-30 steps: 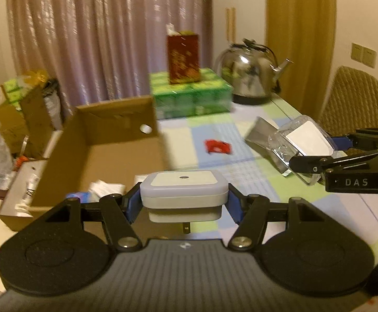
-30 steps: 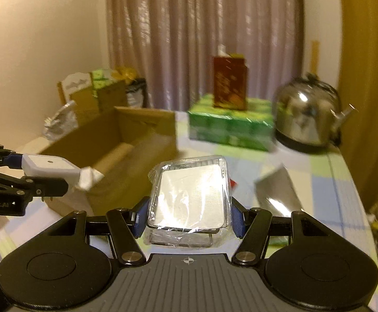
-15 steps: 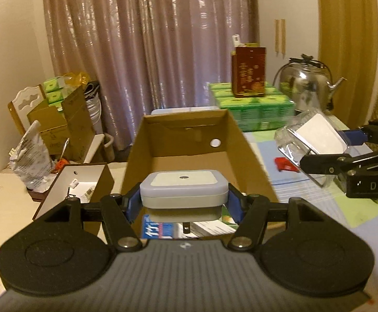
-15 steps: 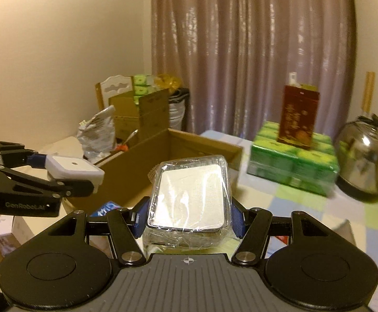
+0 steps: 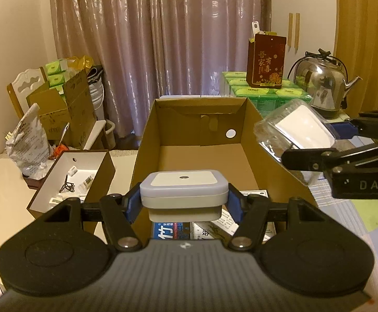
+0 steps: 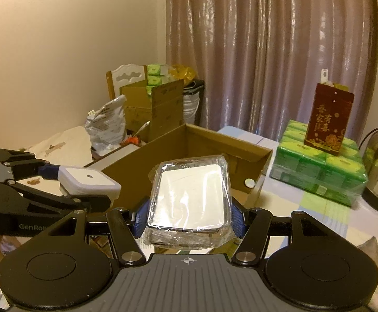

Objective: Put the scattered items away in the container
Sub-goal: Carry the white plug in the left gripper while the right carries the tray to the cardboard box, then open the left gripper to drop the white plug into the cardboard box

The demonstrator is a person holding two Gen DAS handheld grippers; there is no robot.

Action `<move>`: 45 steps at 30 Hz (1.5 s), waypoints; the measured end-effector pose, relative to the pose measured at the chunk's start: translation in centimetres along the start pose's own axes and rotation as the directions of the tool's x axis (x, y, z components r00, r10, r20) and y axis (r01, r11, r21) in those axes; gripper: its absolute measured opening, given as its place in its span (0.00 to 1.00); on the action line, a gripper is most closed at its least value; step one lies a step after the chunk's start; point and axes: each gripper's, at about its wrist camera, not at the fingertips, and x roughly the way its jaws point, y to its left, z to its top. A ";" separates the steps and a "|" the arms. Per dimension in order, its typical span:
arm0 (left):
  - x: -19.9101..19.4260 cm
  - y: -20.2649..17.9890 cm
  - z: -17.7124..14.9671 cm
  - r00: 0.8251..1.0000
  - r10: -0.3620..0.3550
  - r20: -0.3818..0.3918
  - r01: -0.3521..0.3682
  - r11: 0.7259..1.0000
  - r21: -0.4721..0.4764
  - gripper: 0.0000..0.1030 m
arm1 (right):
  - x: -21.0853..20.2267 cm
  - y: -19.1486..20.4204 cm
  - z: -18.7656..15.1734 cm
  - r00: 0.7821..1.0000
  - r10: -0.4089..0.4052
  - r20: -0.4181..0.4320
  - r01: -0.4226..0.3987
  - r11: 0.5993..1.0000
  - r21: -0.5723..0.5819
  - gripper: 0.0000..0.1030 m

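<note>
My left gripper [image 5: 184, 204] has its jaws clenched on the white plug-in light [image 5: 183, 191], held over the near end of the cardboard box [image 5: 199, 156]. My right gripper [image 6: 189, 219] grasps the plastic-wrapped case [image 6: 189, 197] just beside the box's right wall. A few printed packets [image 5: 173, 231] already lie inside; I judge both loads remain to be dropped in

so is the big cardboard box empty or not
Not empty: the cardboard box already has printed packets lying on its floor, below the left tool.
</note>
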 end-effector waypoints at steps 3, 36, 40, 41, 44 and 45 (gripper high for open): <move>0.4 0.1 -0.1 1.000 -0.001 -0.006 0.001 1.000 0.001 0.58 | 0.5 0.0 -0.1 1.000 0.004 -0.005 -0.004 1.000 0.001 0.57; 1.0 1.2 -0.3 1.000 0.020 -0.002 -0.020 1.000 -0.011 0.66 | 1.7 -0.4 -0.9 1.000 -0.005 -0.029 0.006 1.000 0.029 0.57; 0.6 1.3 -0.5 1.000 0.026 0.001 -0.026 0.999 -0.020 0.66 | 1.6 -0.1 -1.0 1.000 -0.002 -0.029 0.003 1.000 0.028 0.57; 0.6 1.4 -0.6 1.000 0.025 0.001 -0.025 0.999 -0.022 0.66 | 1.7 0.0 -1.0 1.000 -0.002 -0.029 0.002 1.000 0.027 0.57; 0.5 1.5 -0.7 1.000 0.026 0.000 -0.026 0.999 -0.026 0.66 | 1.8 0.2 -1.0 1.000 0.001 -0.030 0.000 1.000 0.026 0.57; 0.5 1.5 -0.7 1.000 0.025 -0.001 -0.025 0.999 -0.028 0.66 | 2.0 0.2 -0.8 1.000 0.002 -0.031 -0.002 1.000 0.025 0.57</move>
